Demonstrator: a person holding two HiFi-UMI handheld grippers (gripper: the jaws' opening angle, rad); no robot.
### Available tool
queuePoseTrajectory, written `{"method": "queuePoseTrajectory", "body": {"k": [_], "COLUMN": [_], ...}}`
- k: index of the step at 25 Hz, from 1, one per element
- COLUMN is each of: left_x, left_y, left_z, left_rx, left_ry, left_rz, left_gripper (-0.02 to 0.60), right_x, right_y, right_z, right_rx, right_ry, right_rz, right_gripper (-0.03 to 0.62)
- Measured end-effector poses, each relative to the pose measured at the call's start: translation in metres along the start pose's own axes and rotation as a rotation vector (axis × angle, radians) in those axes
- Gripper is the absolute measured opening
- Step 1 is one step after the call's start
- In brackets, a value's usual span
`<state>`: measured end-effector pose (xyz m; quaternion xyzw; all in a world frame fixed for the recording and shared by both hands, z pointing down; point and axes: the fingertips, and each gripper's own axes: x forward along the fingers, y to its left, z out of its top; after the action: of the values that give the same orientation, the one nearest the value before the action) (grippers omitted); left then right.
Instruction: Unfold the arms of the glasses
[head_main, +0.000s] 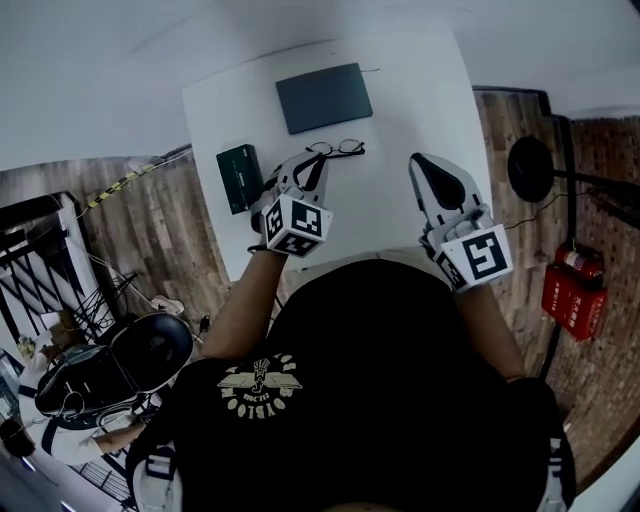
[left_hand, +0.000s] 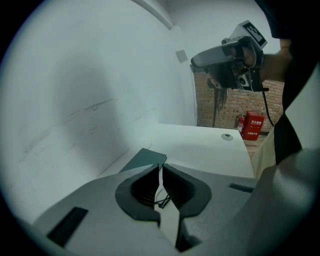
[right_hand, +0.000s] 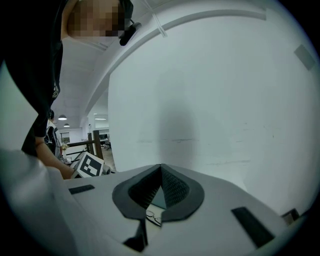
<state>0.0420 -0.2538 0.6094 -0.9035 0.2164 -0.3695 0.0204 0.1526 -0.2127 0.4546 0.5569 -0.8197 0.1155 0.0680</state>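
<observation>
One pair of glasses (head_main: 337, 148) lies on the white worktop (head_main: 400, 110), just in front of one dark grey flat pad (head_main: 323, 97) and to the right of one dark green box (head_main: 240, 178). Two claws hang over the worktop. The left claw (head_main: 318, 162) is clenched to a thin slit and grips nothing, its tips just beside the glasses. The right claw (head_main: 420, 162) is clenched and empty, well to the right of them.
</observation>
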Motion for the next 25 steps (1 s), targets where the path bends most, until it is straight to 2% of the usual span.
{"method": "queuePoseTrajectory", "body": {"k": [4,11,16,25], "left_x": [0.023,0.063,0.087,0.117], "left_y": [-0.008,-0.021,-0.026,-0.028], "left_z": [-0.014,-0.034,-0.056,-0.087], "left_rx": [0.087,0.163,0.193,0.233], "left_ry": [0.081,0.186,0.273,0.398], "left_rz": [-0.013,-0.059,-0.094,-0.111], "left_gripper": [0.009,0.024,0.052,0.098], "right_x": [-0.003,-0.008,-0.007,0.0], "right_y": [-0.004,-0.024,-0.035,-0.044], "right_z": [-0.004,-0.013,-0.016,-0.029], "right_rx": [0.009,0.038,0.052,0.086], "right_ry": [0.009,0.027,0.031,0.044], "right_rz": [0.008,-0.028,-0.039,-0.037], "right_gripper": [-0.001,-0.001,0.0,-0.001]}}
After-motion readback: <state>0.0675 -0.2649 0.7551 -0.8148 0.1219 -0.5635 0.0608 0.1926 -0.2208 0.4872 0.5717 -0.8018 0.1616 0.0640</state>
